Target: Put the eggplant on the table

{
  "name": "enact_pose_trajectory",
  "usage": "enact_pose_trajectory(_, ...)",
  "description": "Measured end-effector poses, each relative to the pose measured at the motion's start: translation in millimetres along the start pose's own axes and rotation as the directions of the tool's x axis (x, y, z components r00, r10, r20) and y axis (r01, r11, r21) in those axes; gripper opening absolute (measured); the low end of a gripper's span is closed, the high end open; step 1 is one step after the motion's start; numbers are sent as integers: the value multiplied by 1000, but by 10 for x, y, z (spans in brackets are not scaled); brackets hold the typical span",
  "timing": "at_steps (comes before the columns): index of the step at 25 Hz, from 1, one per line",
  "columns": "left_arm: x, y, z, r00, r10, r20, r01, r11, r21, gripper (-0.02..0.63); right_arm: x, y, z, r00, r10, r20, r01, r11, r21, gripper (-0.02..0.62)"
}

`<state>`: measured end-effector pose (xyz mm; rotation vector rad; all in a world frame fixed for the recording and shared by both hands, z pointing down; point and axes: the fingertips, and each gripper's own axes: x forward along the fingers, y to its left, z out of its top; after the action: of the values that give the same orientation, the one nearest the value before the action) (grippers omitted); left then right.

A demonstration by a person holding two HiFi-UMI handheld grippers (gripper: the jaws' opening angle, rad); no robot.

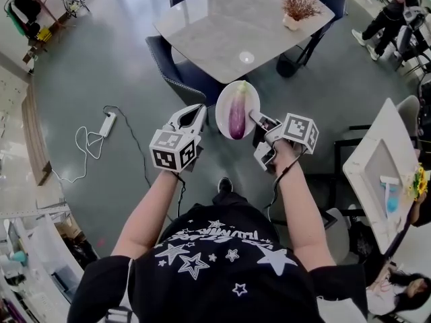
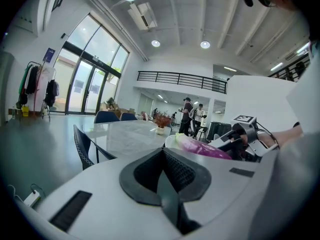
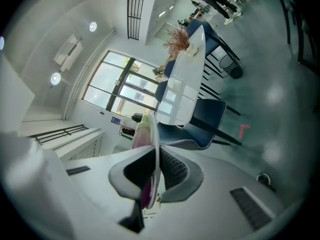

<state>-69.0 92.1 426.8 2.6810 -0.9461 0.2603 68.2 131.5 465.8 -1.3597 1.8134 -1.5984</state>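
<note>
On the grey floor at the far left, a white power strip (image 1: 107, 122) with its looped cable is seen. The left gripper (image 1: 196, 115) is held with its jaws pressed together and nothing between them, just beside the left rim of a white plate (image 1: 250, 93). On this plate a purple eggplant (image 1: 236, 116) is laid lengthwise, its pale green stem end pointed away from the person. The plate is held in the air over the floor, short of the near edge of the marble table (image 1: 222, 25) and in front of a dark blue chair (image 1: 176, 73). The plate's right rim is clamped between the jaws of the right gripper (image 1: 258, 120). Farther right on the table, a small pot of dried reddish twigs (image 1: 296, 9) is stood.
</note>
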Motion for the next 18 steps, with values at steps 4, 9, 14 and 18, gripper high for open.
enact_pose_trajectory(4, 229, -18, 9, 1000, 10, -8, -10, 1000, -3, 8, 55, -71, 213, 1000, 10, -17, -10, 1000, -6, 23)
enact_pose_trajectory(9, 472, -39, 1, 999, 27, -20, -27, 1000, 3, 8, 109, -182, 423, 999, 23, -39, -23, 1000, 1, 22)
enact_pose_trajectory(14, 607, 124, -39, 997, 53, -52, -53, 999, -4, 8, 287, -270, 564, 998, 18, -66, -17, 1000, 16, 23)
enact_pose_trajectory(18, 649, 144, -44, 997, 62, -50, -62, 998, -6, 8, 298, -313, 585, 997, 24, -71, -23, 1000, 20, 23)
